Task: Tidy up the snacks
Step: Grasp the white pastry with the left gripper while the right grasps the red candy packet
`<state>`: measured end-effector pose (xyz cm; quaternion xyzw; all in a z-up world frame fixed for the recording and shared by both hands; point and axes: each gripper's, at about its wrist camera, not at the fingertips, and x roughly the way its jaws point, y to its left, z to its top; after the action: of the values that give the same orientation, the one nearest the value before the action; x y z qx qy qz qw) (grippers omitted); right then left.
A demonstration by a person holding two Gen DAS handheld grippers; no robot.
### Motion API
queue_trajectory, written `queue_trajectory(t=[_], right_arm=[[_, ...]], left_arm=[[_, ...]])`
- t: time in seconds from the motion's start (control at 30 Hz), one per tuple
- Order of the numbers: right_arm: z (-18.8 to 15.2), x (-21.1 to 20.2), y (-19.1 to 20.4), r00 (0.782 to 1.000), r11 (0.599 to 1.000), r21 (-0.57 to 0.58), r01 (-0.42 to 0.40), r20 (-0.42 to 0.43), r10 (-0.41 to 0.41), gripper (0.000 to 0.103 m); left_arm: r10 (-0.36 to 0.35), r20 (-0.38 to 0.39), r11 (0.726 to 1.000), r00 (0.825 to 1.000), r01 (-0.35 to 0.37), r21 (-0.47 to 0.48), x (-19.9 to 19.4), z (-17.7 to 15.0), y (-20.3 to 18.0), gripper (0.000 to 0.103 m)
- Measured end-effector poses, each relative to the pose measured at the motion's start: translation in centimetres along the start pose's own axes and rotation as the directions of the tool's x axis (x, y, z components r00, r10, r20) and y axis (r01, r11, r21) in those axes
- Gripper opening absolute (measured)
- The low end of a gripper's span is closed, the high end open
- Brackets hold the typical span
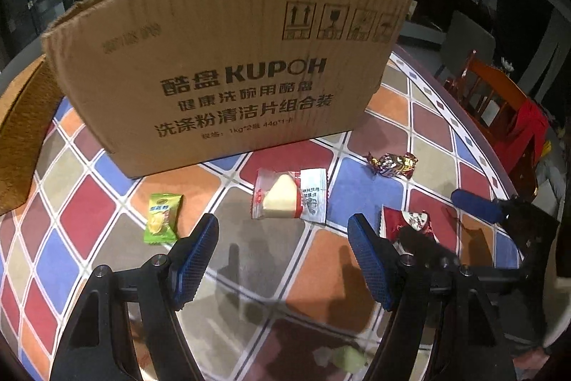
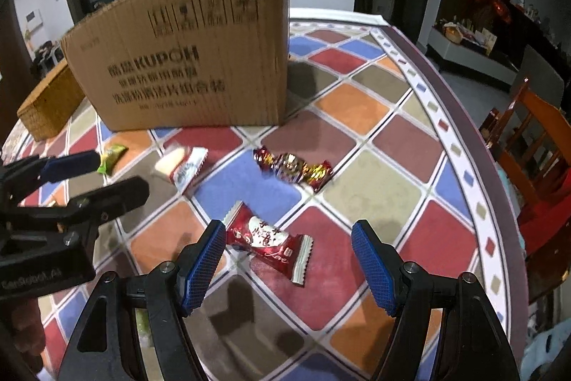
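We are approaching for the first picks, both tongs gaping and empty. The left gripper is facing the clear-wrapped pale wedge cake just ahead; the right gripper is already straddling the red heart-printed candy packet. Next we likely need to lower and close, then carry to the brown cardboard box beyond.

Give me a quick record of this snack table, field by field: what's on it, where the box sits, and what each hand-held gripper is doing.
surface: tiled-pattern table
container: cardboard box, upright, behind the snacks
snacks: green packet; clear-wrapped cake; foil candy; red packet
left hand-held gripper: open, holding nothing
right hand-held gripper: open, red packet lying between its fingers
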<state>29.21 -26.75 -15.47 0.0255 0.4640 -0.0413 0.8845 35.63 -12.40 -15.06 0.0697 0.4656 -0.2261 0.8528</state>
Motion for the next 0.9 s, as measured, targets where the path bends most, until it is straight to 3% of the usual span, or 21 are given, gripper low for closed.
queue_trajectory(t=[0.23, 0.4, 0.67, 0.9], right_arm=[[-0.5, 2.1, 0.5, 0.999, 1.0, 0.004, -0.013, -0.044, 0.013, 0.074], [-0.2, 2.3, 0.2, 1.0, 1.0, 0.014, 0.003, -0.029, -0.003, 0.073], [0.2, 2.1, -0.4, 1.0, 0.999, 0.026, 0.028, -0.001, -0.028, 0.038], [0.4, 2.2, -0.7, 1.0, 0.999, 0.037, 0.028, 0.01, -0.028, 0.034]], left_arm=[[-0.011, -0.034, 1.0, 0.999, 0.011, -0.004, 2.4, 0.7, 0.1, 0.074], [-0.009, -0.046, 1.0, 0.999, 0.008, -0.005, 3.8, 1.2, 0.2, 0.074], [0.013, -0.045, 1.0, 0.999, -0.012, 0.017, 5.3, 1.5, -0.3, 0.07], [0.034, -0.027, 0.999, 0.999, -0.033, 0.04, 5.4, 1.6, -0.8, 0.053]])
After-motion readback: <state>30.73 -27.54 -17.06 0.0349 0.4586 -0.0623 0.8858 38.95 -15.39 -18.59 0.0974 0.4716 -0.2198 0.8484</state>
